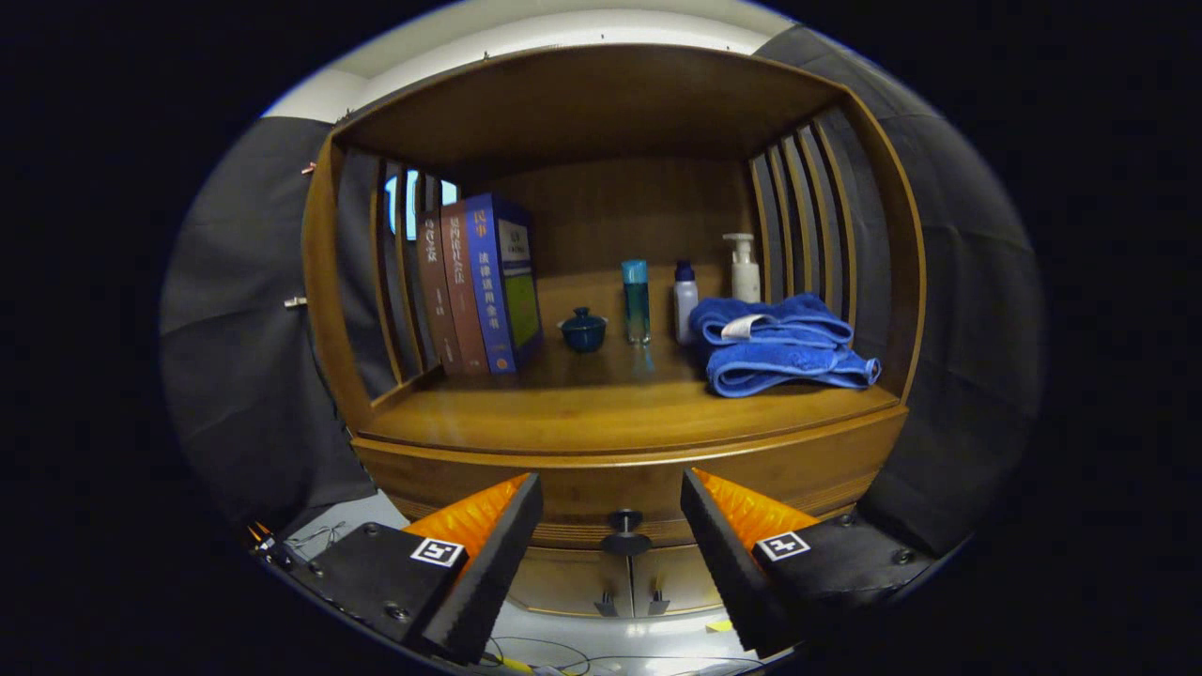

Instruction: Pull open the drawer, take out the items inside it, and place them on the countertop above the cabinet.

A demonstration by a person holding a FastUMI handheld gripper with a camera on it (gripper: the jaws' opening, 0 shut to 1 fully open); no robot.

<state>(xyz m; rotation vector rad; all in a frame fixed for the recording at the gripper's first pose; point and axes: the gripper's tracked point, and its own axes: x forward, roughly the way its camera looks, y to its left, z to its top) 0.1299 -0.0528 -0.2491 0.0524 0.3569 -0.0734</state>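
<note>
Drawer sits shut in the front of the cabinet, just under the countertop, and its dark round knob lies straight ahead of the gripper, centred in the gap between the two fingers and a little beyond their tips. The fingers stand wide apart and hold nothing. The knob's stem points out toward the camera, so the coming move looks like a short advance straight in, then a close on the knob and a pull back. Nothing stands between fingers and knob.

Below the drawer are two small cabinet doors with their own handles, near enough to be caught by mistake if the approach drops low. On the countertop stand books at the left, a small blue lidded cup, three bottles and a folded blue towel at the right; the bare wood in front of them seems the likely place for the items.
</note>
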